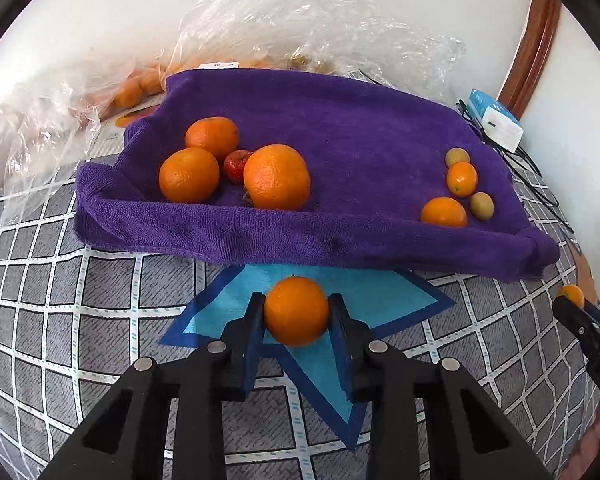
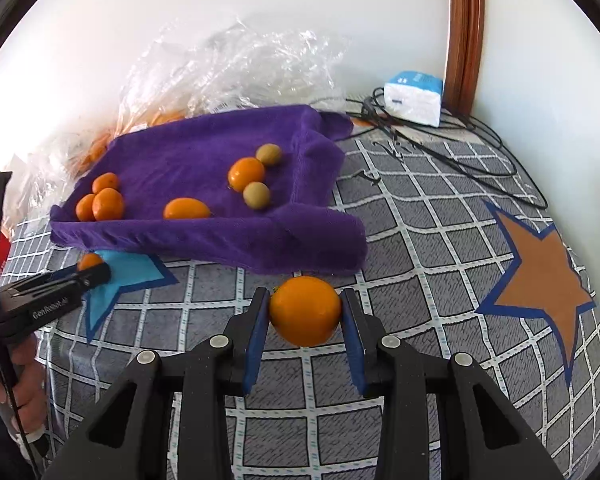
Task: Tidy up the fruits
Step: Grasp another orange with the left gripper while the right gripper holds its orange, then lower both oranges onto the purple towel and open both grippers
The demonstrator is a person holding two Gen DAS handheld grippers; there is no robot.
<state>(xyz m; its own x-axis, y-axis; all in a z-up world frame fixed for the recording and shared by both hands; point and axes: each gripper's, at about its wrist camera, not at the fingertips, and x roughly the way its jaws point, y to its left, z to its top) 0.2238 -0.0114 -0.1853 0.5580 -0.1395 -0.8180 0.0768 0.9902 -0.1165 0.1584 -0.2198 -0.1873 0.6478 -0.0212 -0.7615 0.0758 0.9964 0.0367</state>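
Observation:
My left gripper (image 1: 297, 305) is shut on a small orange (image 1: 296, 320), held above a light-blue star patch (image 1: 236, 300) just in front of the purple towel (image 1: 340, 128). My right gripper (image 2: 305, 300) is shut on another orange (image 2: 305, 316) over the checked cover, near the towel's (image 2: 204, 152) front edge. On the towel lie three large oranges (image 1: 277, 177) around a small red fruit (image 1: 236, 165) at the left. At the right lie two small oranges (image 1: 444, 211) and two yellow-green fruits (image 1: 481, 205). The left gripper (image 2: 94, 266) shows at the left of the right wrist view.
Crumpled clear plastic bags (image 1: 284, 20) holding more oranges lie behind the towel against the white wall. A white and blue box (image 2: 414, 98) and black cables (image 2: 452, 148) sit at the back right. An orange star patch (image 2: 540, 276) marks the cover at right. A hand (image 2: 24, 396) grips the left tool.

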